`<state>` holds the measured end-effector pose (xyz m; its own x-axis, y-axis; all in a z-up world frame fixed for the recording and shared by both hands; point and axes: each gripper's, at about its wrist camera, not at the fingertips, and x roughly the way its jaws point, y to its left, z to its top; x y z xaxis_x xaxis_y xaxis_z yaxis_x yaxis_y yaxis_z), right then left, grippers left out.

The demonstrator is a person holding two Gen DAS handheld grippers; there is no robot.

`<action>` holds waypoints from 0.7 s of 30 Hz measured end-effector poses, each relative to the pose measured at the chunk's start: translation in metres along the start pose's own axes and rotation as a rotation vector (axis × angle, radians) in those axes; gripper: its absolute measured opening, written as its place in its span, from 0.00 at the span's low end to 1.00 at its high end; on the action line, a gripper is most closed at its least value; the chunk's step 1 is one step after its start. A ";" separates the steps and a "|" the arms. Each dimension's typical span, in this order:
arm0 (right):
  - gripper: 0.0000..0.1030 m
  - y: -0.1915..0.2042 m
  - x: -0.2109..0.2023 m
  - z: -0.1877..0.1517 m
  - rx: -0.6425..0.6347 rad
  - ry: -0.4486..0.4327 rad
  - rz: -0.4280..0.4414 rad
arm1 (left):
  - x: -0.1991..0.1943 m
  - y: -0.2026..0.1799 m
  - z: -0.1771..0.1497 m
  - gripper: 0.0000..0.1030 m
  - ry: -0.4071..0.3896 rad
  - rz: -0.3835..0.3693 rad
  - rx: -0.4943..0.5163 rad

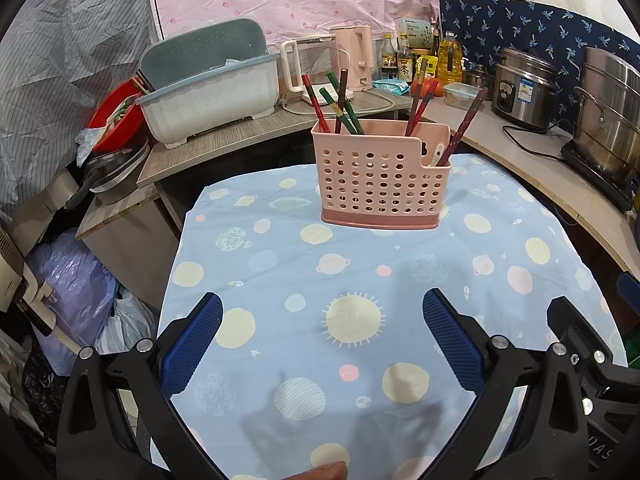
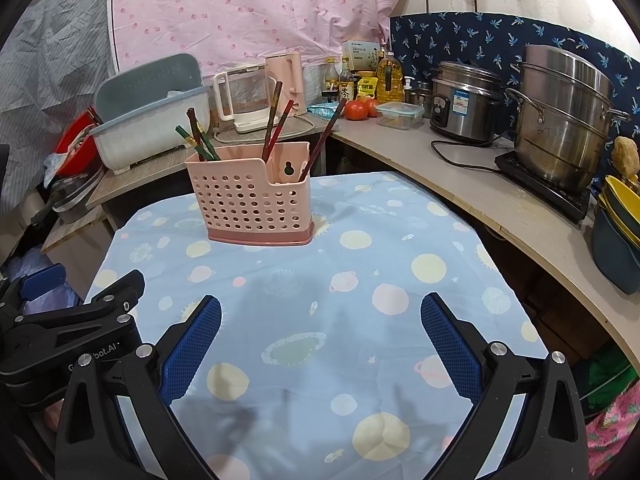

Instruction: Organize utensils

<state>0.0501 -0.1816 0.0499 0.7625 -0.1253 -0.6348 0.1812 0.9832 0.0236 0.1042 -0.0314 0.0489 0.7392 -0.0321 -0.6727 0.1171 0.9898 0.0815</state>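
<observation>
Two views show the same small table under a pale blue cloth printed with planets and suns. In the left wrist view, the left gripper [image 1: 322, 326] hangs above the near part of the tablecloth [image 1: 280, 264] with its blue-padded fingers [image 1: 192, 344] spread wide, nothing between them. A pink perforated utensil holder [image 1: 382, 182] stands upright on the far part of the cloth, straight ahead of the gripper and well apart from it. Several chopsticks [image 1: 342, 108] lean out of its taller left section, red, green and dark ones mixed; two more [image 1: 418, 104] lean out toward its right end, and a dark patterned one [image 1: 464, 128] sticks up from the lower right compartment beside a white handle [image 1: 436, 154]. Part of the right gripper's black frame shows at the right edge. Behind the table sit a grey-blue dish rack [image 1: 212, 92], a pink kettle [image 1: 358, 56] and a rice cooker [image 1: 524, 88].

In the right wrist view, the right gripper [image 2: 320, 326] is likewise released, fingers [image 2: 448, 344] wide over bare cloth. The holder [image 2: 252, 200] stands ahead and a little left, on the far part of the table, chopsticks [image 2: 198, 136] upright or leaning inside it. The left gripper's black body [image 2: 68, 324] appears at the left edge. A stacked steel steamer pot [image 2: 560, 116] sits on the counter to the right, with tomatoes [image 2: 356, 109] and a glass container [image 2: 400, 115] further back.
</observation>
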 end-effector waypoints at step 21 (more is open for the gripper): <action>0.94 -0.004 0.002 -0.006 0.000 0.007 -0.004 | 0.002 0.001 -0.004 0.93 0.012 0.009 0.003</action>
<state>0.0472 -0.1853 0.0439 0.7572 -0.1285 -0.6404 0.1842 0.9827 0.0206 0.1031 -0.0299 0.0453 0.7323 -0.0214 -0.6807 0.1126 0.9895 0.0900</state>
